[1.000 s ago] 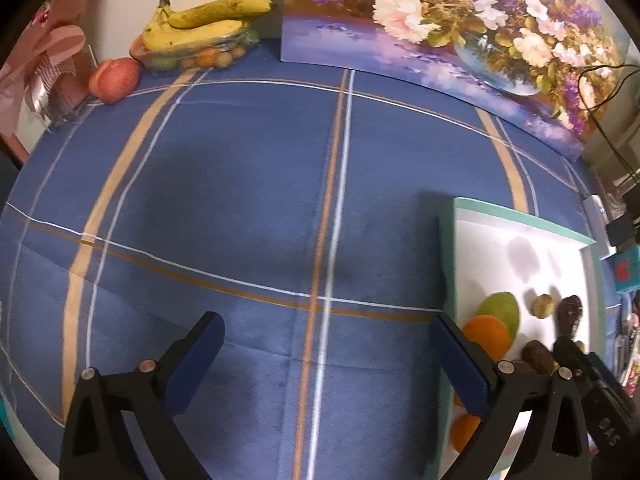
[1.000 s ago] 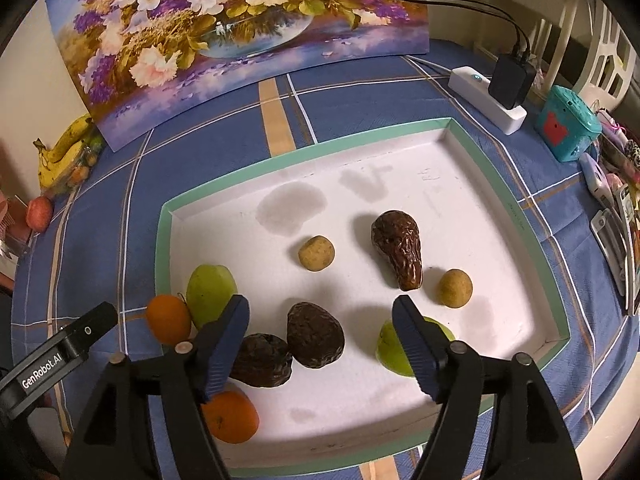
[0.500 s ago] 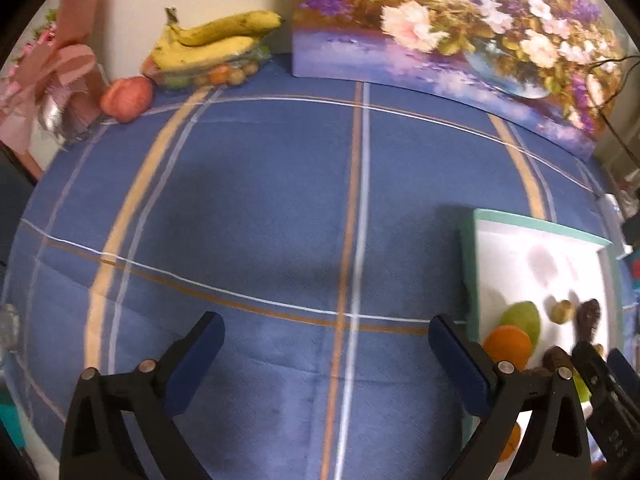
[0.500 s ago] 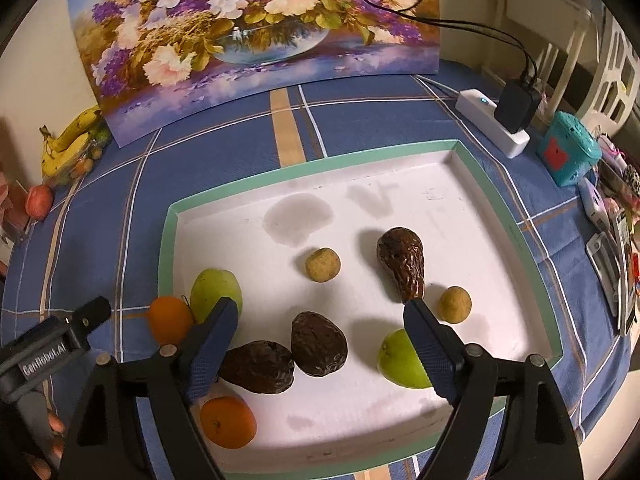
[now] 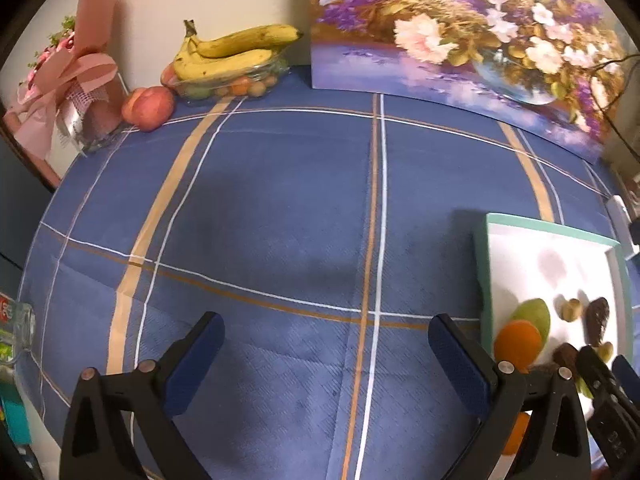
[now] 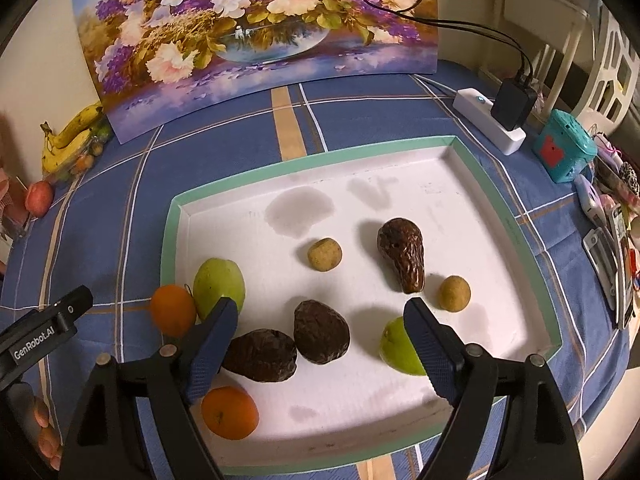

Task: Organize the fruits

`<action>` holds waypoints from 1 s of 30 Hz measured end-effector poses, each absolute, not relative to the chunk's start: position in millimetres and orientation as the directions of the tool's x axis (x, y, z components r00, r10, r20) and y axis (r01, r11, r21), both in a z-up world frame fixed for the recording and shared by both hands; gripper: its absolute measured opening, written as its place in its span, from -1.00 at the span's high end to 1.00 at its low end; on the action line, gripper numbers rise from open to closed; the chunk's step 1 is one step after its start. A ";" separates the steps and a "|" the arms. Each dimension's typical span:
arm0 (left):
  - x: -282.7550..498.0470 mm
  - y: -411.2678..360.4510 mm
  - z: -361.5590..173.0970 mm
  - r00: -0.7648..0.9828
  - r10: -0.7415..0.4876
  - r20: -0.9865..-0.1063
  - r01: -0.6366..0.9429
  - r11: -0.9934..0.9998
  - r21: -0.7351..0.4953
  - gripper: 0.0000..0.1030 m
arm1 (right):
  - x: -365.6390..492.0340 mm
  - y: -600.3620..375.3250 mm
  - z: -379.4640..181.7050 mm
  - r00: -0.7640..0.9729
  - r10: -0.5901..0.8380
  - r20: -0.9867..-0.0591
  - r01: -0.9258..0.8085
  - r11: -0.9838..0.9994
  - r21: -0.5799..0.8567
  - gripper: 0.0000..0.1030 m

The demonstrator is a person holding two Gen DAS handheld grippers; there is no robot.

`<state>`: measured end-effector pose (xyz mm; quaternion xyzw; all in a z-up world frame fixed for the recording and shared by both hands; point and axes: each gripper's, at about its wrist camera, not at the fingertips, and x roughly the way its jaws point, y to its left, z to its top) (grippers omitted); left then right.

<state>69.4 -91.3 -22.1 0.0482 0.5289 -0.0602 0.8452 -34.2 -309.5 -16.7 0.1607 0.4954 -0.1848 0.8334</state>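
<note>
Above the white, green-rimmed tray [image 6: 516,224], the right gripper [image 6: 320,332] hangs spread and empty over two wrinkled dark-brown avocados [image 6: 260,354] lying touching; closing could nudge one. The left gripper [image 5: 324,344] is wide, empty.

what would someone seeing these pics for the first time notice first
Probably the white tray with a green rim on the blue plaid cloth, holding oranges, green fruits and dark wrinkled ones, with the open right gripper hovering over the two dark fruits. Next, the big flower painting at the back, and the bananas far left.
</note>
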 end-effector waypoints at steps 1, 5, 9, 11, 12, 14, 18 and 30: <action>67.5 -90.4 -20.8 0.434 -0.055 -0.899 0.157 0.987 0.016 -1.00 | -35.1 -308.5 -17.7 0.439 -0.146 -0.887 0.468 0.879 0.088 -0.66; 57.4 -85.0 -14.2 0.444 -0.063 -0.894 0.167 0.986 0.013 -1.00 | -38.5 -303.8 -17.7 0.436 -0.150 -0.888 0.467 0.880 0.081 -0.66; 42.2 -74.7 -2.8 0.505 -0.066 -0.861 0.170 0.985 0.025 -1.00 | -44.6 -298.1 -15.4 0.443 -0.149 -0.884 0.463 0.882 0.083 -0.66; 33.9 -68.8 2.3 0.524 -0.072 -0.849 0.176 0.984 0.025 -1.00 | -49.9 -293.4 -14.3 0.442 -0.148 -0.885 0.460 0.884 0.081 -0.66; 31.2 -66.5 3.3 0.523 -0.067 -0.850 0.180 0.983 0.033 -1.00 | -51.2 -292.0 -13.4 0.442 -0.149 -0.884 0.457 0.886 0.079 -0.66; 21.9 -61.3 3.9 0.528 -0.058 -0.847 0.191 0.980 0.053 -1.00 | -55.6 -287.5 -10.6 0.446 -0.154 -0.882 0.449 0.890 0.072 -0.66; 6.1 -52.0 8.7 0.537 -0.054 -0.842 0.214 0.974 0.074 -1.00 | -67.5 -276.7 -5.5 0.455 -0.159 -0.876 0.424 0.904 0.056 -0.66; -31.4 -19.5 12.0 0.521 -0.086 -0.849 0.205 0.978 0.026 -1.00 | -106.6 -246.5 3.6 0.495 -0.163 -0.854 0.363 0.931 0.032 -0.66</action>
